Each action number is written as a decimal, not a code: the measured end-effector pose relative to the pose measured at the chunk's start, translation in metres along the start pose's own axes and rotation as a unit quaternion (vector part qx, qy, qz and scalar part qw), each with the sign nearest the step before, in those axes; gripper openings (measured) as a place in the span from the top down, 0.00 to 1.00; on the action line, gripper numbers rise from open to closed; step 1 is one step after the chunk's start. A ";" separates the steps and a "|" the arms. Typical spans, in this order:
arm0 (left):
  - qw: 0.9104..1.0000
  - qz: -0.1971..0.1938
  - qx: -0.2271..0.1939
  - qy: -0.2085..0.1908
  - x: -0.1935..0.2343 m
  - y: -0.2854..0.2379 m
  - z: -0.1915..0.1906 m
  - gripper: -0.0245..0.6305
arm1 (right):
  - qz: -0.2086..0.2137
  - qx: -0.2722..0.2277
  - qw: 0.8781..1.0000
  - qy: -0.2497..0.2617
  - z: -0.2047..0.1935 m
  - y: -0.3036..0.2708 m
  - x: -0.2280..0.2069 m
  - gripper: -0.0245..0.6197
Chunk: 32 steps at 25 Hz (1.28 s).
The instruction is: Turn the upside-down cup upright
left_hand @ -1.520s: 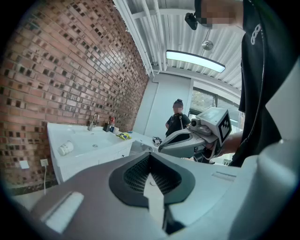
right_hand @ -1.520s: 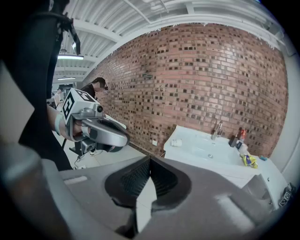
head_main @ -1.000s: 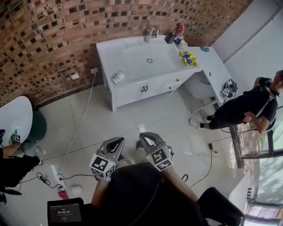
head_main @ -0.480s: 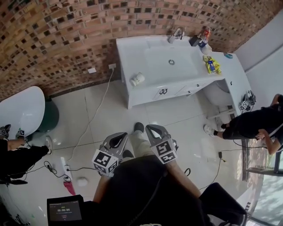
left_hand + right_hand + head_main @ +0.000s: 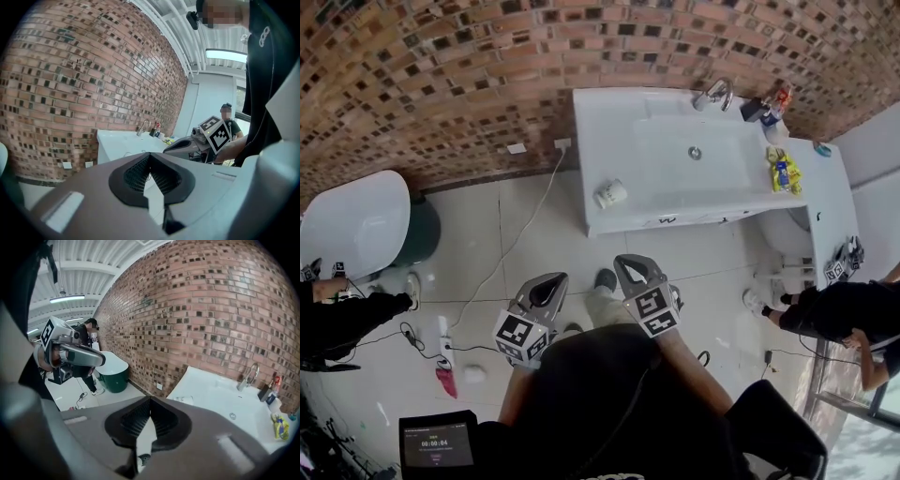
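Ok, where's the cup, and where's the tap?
cup point(image 5: 611, 194): head view, middle of its body.
tap point(image 5: 718, 92): head view, its curved spout.

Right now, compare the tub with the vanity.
The tub is oval with a dark green side; the vanity is rectangular and all white. The vanity bears a faucet and a cup; the tub shows neither. Both have white tops.
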<state>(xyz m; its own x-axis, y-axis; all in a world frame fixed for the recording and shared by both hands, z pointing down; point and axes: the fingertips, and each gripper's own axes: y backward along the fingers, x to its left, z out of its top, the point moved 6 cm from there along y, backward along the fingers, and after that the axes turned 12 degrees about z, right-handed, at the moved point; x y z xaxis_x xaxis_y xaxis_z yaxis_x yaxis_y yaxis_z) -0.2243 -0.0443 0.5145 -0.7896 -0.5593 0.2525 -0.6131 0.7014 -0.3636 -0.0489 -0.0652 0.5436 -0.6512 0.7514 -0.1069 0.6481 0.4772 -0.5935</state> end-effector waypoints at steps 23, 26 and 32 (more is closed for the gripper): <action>0.997 -0.048 0.042 -0.050 0.002 -0.099 0.049 0.94 | -0.021 0.029 0.999 -0.039 -0.010 -0.037 -0.102 0.87; 0.995 -0.067 0.042 -0.063 0.003 -0.108 0.056 0.94 | -0.033 0.048 0.997 -0.042 -0.020 -0.042 -0.109 0.83; 0.994 -0.077 0.053 -0.061 0.020 -0.109 0.060 0.94 | -0.070 0.063 0.995 -0.022 -0.021 -0.067 -0.119 0.76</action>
<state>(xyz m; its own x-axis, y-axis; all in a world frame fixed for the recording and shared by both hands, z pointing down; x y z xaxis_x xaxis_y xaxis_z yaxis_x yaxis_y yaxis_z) -0.1719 -0.1584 0.5057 -0.6730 -0.7110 0.2039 -0.7157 0.5564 -0.4221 -0.0064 -0.1769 0.6133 -0.7501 0.6595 -0.0493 0.4965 0.5124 -0.7007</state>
